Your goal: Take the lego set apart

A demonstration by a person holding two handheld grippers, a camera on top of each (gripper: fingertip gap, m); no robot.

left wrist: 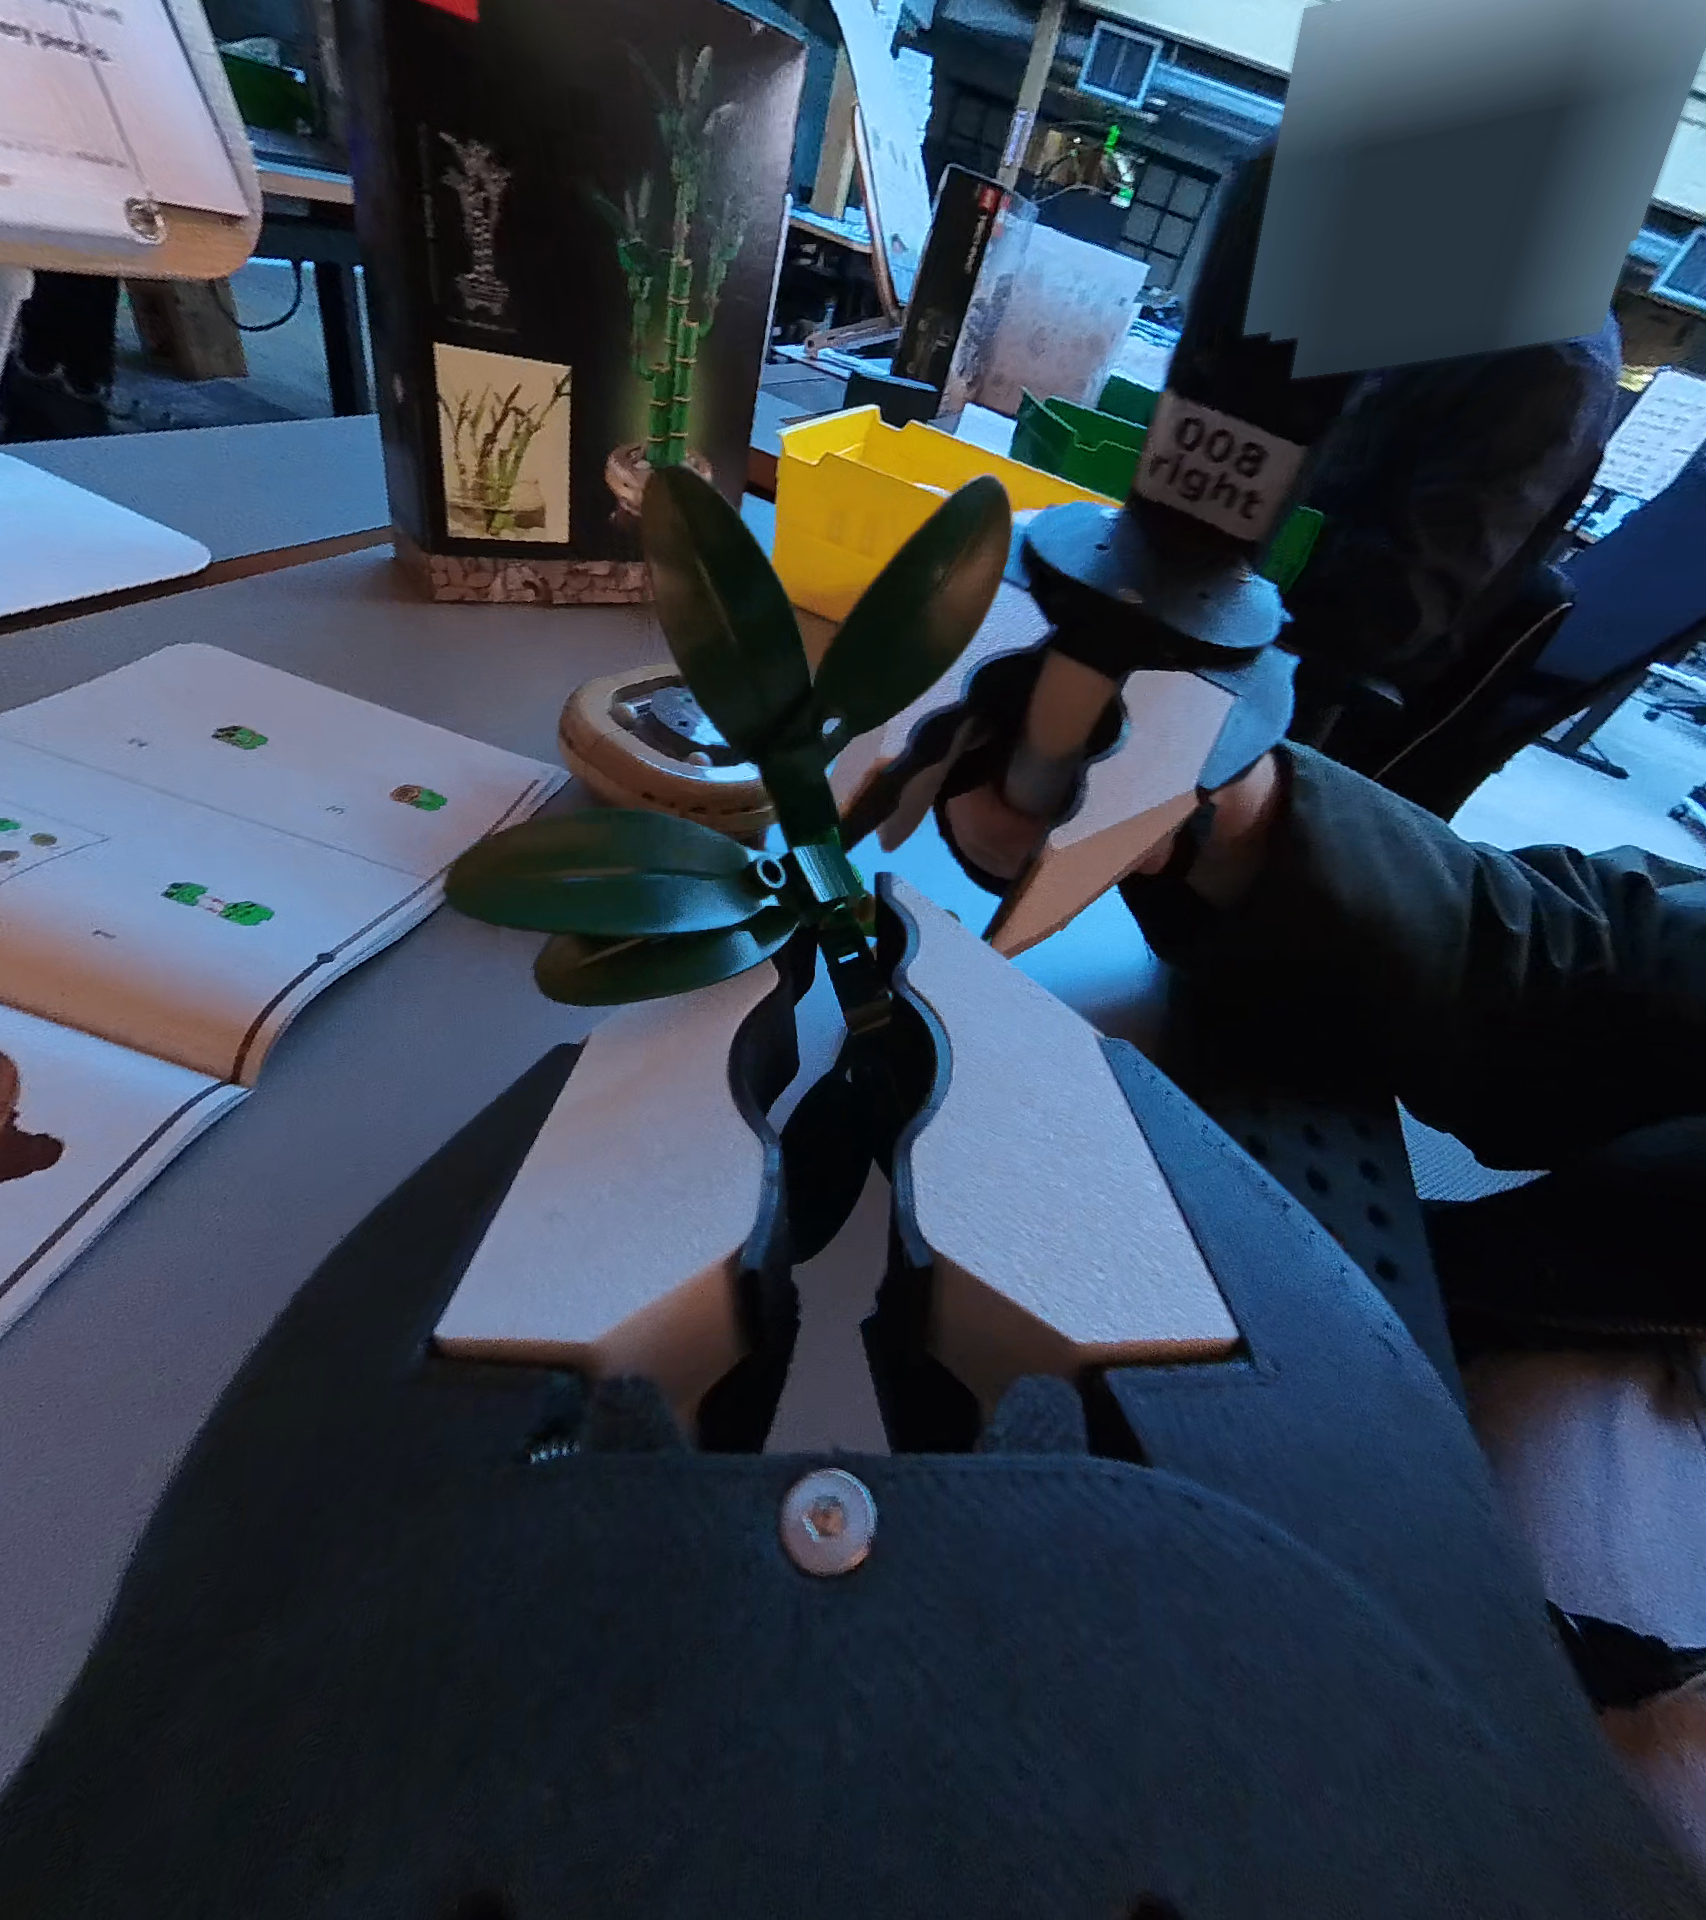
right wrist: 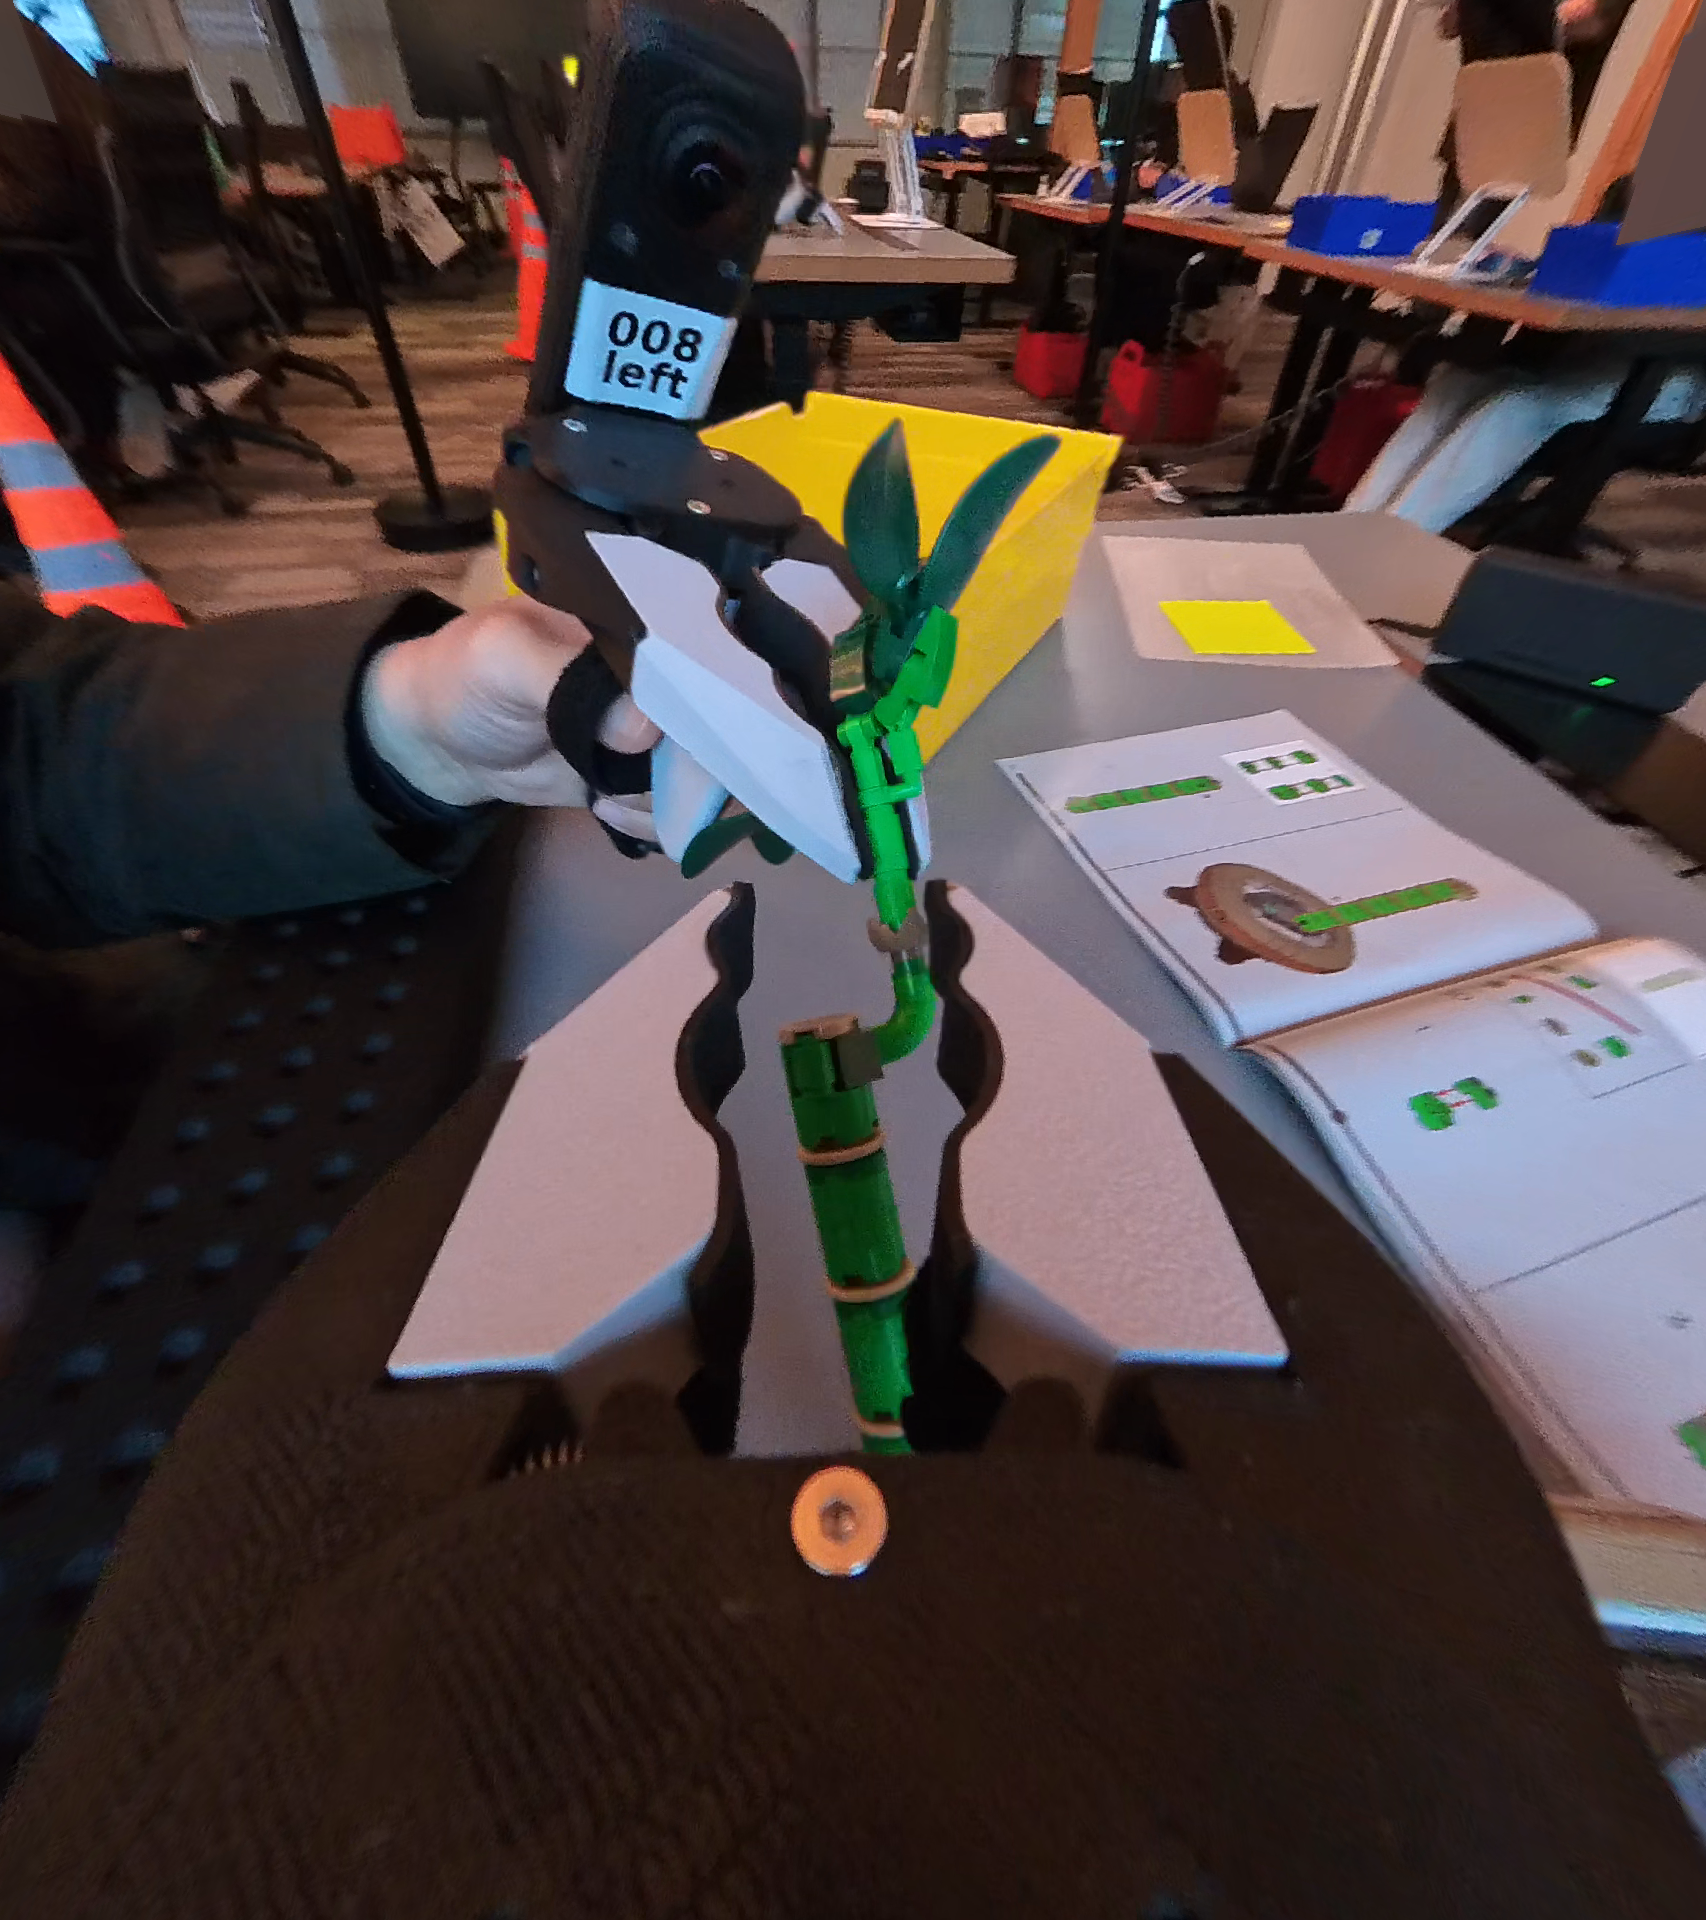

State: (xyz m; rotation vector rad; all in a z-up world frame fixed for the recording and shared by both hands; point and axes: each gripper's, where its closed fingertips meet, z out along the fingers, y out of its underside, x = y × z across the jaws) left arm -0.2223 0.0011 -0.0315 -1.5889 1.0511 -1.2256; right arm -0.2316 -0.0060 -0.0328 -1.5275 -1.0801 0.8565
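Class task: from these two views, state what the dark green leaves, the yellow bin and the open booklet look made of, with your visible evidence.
Dark green leaves: probably smooth moulded plastic; soft sheen, crisp central rib.
Yellow bin: likely rigid glossy plastic; thin, even, uniformly coloured walls.
Open booklet: printed paper; thin pages curving at the fold.

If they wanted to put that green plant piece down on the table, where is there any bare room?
Bare grey table lies between the open booklet and the tall box, and also between the booklet and the yellow bin. It is crowded beside the round tan base, where both tongs meet around the leafy stalk.
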